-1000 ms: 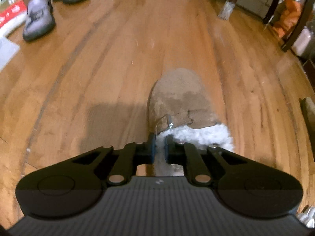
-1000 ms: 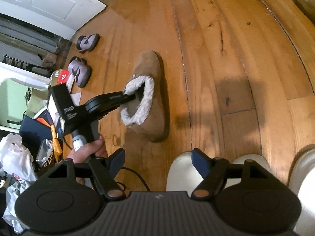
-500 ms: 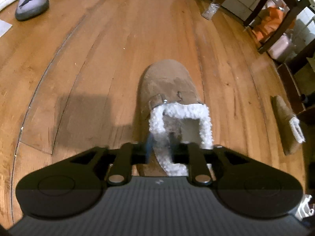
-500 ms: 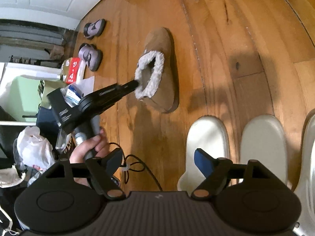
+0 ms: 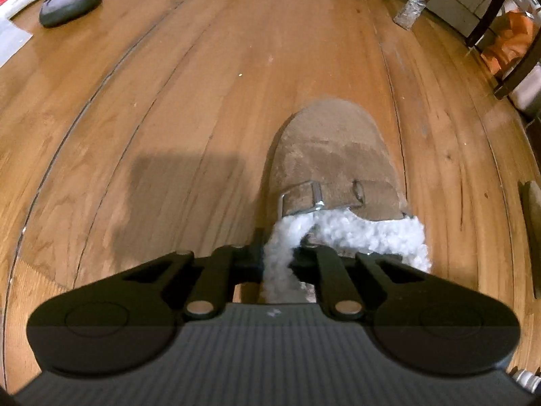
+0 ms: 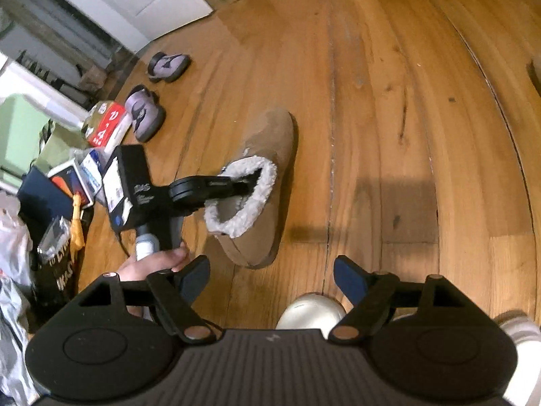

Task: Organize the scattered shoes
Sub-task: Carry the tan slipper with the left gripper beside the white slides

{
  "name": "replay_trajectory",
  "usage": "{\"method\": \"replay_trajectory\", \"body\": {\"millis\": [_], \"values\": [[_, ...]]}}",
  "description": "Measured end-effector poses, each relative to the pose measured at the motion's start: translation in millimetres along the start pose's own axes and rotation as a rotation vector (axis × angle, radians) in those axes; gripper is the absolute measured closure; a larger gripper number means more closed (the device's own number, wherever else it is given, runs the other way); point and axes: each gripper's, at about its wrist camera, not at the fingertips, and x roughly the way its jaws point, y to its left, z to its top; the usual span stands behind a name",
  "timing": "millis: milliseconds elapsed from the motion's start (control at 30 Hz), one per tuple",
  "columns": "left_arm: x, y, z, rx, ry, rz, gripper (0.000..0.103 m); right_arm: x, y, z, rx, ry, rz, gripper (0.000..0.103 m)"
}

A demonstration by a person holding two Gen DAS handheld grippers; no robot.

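Observation:
A tan suede slipper [image 5: 334, 155] with a white fleece lining and a metal buckle lies on the wood floor. My left gripper [image 5: 278, 253] is shut on the fleece collar at the slipper's left side. In the right wrist view the same slipper [image 6: 263, 199] shows with the left gripper [image 6: 252, 181] clamped on its fleece rim. My right gripper [image 6: 270, 275] is open and empty, held above the floor just behind the slipper's heel. A second tan slipper [image 5: 532, 223] lies at the right edge of the left wrist view.
Two grey-purple shoes [image 6: 143, 113] [image 6: 169, 66] lie at the far left near a red-and-white package [image 6: 108, 128]. Boxes, bags and clutter [image 6: 57, 196] line the left. White shoes [image 6: 311, 311] sit under my right gripper. Dark chair legs [image 5: 490, 10] and an orange bag [image 5: 507, 44] stand at the right.
The left gripper has kept its hold on the slipper's fleece collar and moved it across the floor; the slipper now points more to the right. The right gripper has stayed open and shifted its view.

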Motion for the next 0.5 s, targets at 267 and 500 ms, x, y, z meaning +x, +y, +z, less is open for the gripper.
{"method": "replay_trajectory", "body": {"millis": [267,500], "values": [[-56.8,28.9,-43.9,0.041,0.024,0.006,0.095,-9.9,-6.9,-14.8,0.062,0.081,0.021,0.022],[-107.9,45.9,-100.9,0.054,0.057,-0.033,0.094,-24.0,11.6,-34.5,0.01,0.138,0.05,0.021]]}}
